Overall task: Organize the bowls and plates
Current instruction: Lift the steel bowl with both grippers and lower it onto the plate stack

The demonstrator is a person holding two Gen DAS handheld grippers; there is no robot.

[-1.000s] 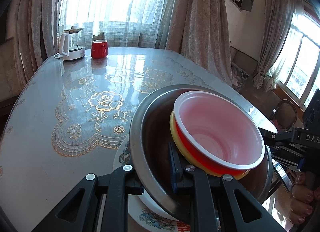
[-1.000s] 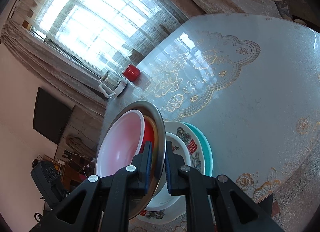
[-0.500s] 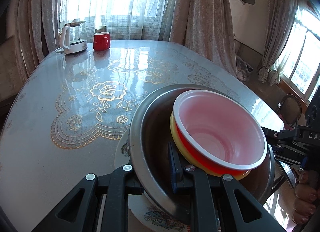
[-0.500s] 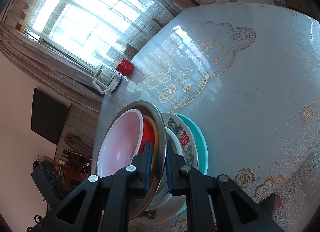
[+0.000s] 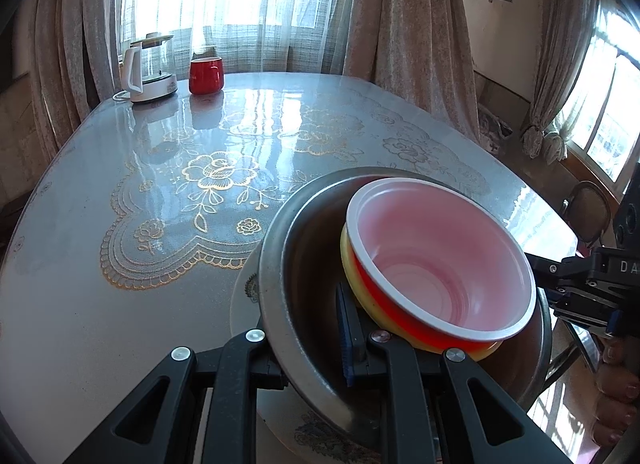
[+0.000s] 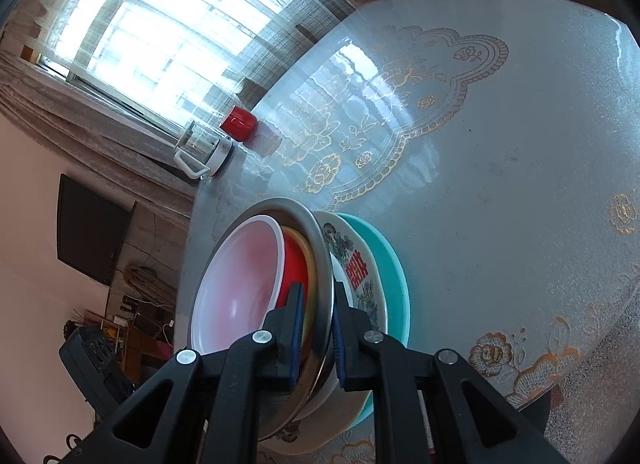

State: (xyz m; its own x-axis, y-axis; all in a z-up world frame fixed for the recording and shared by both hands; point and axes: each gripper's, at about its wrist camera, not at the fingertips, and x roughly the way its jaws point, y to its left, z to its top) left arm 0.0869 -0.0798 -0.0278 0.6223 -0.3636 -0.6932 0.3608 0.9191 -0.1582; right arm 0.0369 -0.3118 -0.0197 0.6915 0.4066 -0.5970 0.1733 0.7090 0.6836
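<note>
Both the left gripper [image 5: 320,340] and right gripper [image 6: 316,328] were clamped on opposite rims of the steel bowl [image 5: 280,264], steadying its nested bowls above the plates [image 6: 384,264].

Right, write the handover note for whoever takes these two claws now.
Left claw: shut on the steel bowl rim, near side.
Right claw: shut on the same rim, opposite side.
Inside the steel bowl: red bowl, nested in a yellow bowl.
Beneath: patterned plate on teal plate, near the table edge.
Done: bowls nested.
Left: seat the steel bowl on the plates if it isn't down yet, then release both.
</note>
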